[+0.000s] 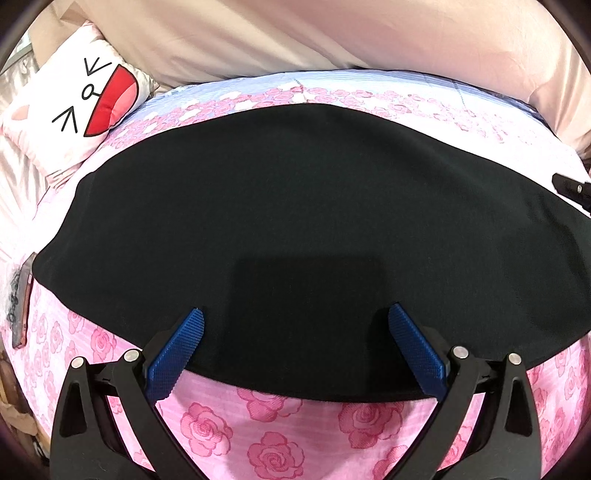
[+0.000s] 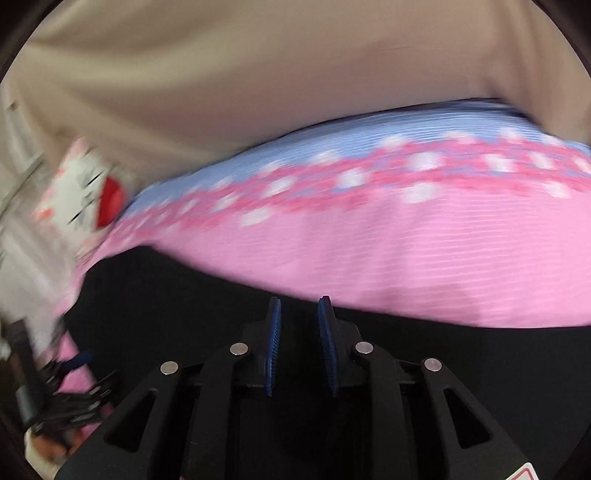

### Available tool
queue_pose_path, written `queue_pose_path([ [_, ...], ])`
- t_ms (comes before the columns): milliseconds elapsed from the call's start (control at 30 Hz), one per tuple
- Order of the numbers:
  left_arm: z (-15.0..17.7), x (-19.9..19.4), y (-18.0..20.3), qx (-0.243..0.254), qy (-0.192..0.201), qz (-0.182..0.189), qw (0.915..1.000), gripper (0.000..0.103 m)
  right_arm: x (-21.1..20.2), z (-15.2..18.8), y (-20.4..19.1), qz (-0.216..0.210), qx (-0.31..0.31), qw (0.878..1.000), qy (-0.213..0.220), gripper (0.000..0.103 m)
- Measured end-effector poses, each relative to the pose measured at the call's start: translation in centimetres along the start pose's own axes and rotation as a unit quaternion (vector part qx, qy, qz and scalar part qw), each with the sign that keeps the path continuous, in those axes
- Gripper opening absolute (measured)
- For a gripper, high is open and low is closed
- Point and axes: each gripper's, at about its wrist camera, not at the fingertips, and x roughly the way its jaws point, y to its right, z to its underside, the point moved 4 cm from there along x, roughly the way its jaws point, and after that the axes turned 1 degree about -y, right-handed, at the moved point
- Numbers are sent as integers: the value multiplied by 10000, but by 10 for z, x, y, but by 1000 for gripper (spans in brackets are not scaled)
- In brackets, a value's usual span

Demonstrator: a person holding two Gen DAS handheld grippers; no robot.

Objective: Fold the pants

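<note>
Black pants [image 1: 295,203] lie flat and spread wide on a pink rose-print bedspread [image 1: 280,443]. My left gripper [image 1: 295,310] is open wide, low over the pants' near edge, its blue pads [image 1: 184,350] on either side of bare cloth. A black part of my right gripper [image 1: 570,190] shows at the pants' far right edge. The right wrist view is blurred. In it my right gripper [image 2: 300,300] stands a narrow gap apart at the far edge of the pants [image 2: 166,314], and I see no cloth lifted between its pads. My left gripper [image 2: 77,369] shows blurred at the lower left.
A white cartoon-face pillow [image 1: 74,107] lies at the back left. A beige duvet [image 1: 295,33] is bunched along the back. A flat phone-like object [image 1: 22,306] lies at the left edge of the bed. A hand [image 2: 44,450] shows at the lower left corner.
</note>
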Motion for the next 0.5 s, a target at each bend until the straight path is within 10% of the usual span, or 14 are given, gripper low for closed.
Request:
queue_pose_path([
  [167, -3, -3, 4, 93, -7, -187, 9998, 98, 37, 5, -9, 363, -425, 9979, -324, 12],
  [367, -1, -7, 4, 186, -5, -254, 9995, 98, -52, 1, 65, 946, 456, 9928, 578, 45],
  [500, -1, -6, 5, 205, 7, -237, 9995, 98, -143, 42, 152, 2076, 1197, 9654, 1029, 57],
])
